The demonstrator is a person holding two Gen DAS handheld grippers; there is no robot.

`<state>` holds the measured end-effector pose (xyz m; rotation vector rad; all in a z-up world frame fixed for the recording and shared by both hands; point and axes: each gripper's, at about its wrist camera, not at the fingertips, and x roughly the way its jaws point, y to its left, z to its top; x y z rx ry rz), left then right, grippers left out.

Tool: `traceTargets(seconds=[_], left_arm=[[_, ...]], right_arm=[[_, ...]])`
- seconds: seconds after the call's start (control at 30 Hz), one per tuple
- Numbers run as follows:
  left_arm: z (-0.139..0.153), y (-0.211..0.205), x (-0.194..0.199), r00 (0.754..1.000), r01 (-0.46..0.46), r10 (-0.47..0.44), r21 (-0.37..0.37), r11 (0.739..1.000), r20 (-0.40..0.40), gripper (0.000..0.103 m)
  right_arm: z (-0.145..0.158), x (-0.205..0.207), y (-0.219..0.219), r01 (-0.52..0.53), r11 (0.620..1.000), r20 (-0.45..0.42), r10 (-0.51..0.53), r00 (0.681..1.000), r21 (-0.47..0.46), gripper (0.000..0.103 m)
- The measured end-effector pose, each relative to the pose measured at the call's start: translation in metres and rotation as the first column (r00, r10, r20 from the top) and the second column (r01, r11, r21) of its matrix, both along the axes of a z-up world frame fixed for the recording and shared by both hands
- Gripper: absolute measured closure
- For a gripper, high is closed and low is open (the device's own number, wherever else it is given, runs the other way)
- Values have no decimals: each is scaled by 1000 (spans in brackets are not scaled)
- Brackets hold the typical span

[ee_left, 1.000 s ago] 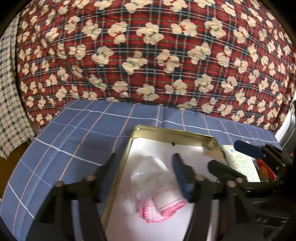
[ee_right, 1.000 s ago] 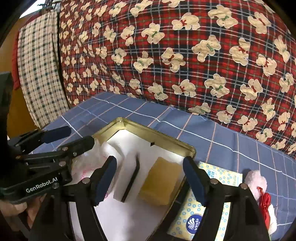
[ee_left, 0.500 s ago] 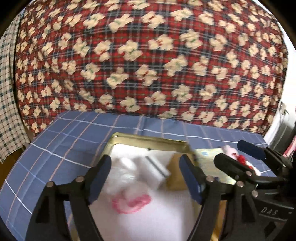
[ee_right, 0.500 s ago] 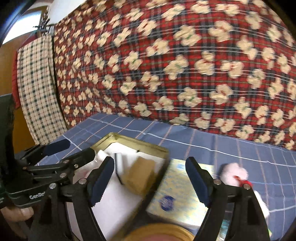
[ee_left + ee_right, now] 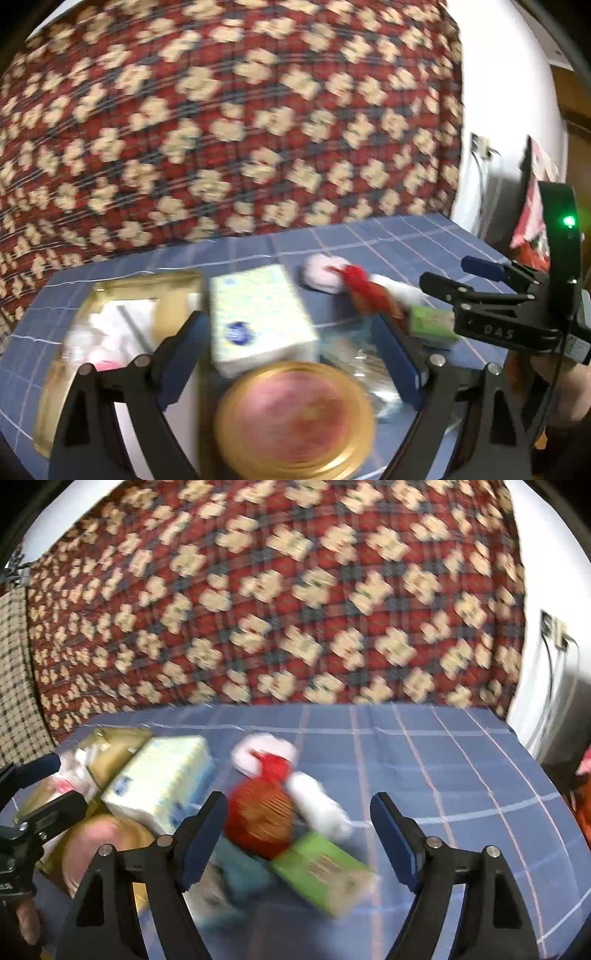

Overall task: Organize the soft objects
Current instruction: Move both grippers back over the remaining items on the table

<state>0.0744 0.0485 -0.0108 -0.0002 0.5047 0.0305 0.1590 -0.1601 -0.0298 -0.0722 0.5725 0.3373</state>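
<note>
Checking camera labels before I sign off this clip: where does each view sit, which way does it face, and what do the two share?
Left wrist: on the left tool, looking forward and down at the tissue pack and round gold lid; its open fingers show, the right tool beyond.
Right wrist: on the right tool, looking down at the plush toy and green box; open fingers, left tool, a fingertip.
Shared: tissue pack, plush toy, green box, gold tray, blue checked cloth, patterned quilt.

Black left gripper [image 5: 291, 363], blue pads, silver screws, right gripper [image 5: 299, 840] alike
</note>
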Motion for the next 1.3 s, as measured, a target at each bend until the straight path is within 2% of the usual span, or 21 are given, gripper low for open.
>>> traceTargets(seconds=[0.2,0.57,0.63,0.73,0.83,0.97,1.1,1.23,1.27,1.3], left_arm=[[-12,-51,15,995,80,-80,1,997,-54,14],[-48,-98,49,972,129,-121,27,991,-202,35],[-55,-102,56,966,125,-115,27,992,-229,40],[-61,-102,64,962,113,-108,3,994,-252,40],[-64,-103,69,961,96,-89,12,995,-260,40],[-62,-100,62,965,85,-83,-3,996,-248,40],[-58,-96,54,972,73,-76,-25,997,-222,35],[-57,-91,55,973,64,-74,-54,996,-219,29],[-56,-90,55,973,66,-77,-59,996,-217,29],[-56,-89,55,974,65,-76,-59,996,-214,29]], right_arm=[[-21,6,-26,17,999,-56,-19,998,-32,22],[-39,19,-36,-17,999,-149,13,989,-27,22],[-43,24,-35,-22,999,-180,16,984,-30,26],[-48,29,-37,-41,999,-222,38,974,-10,32],[-48,28,-38,-67,998,-228,69,971,17,32],[-46,23,-30,-130,991,-216,129,968,8,32],[-50,27,-24,-148,989,-242,142,960,-9,32],[-55,29,-16,-159,985,-266,136,954,-66,30],[-55,29,-17,-161,985,-267,138,954,-66,30],[-56,30,-16,-169,983,-277,144,950,-67,35]])
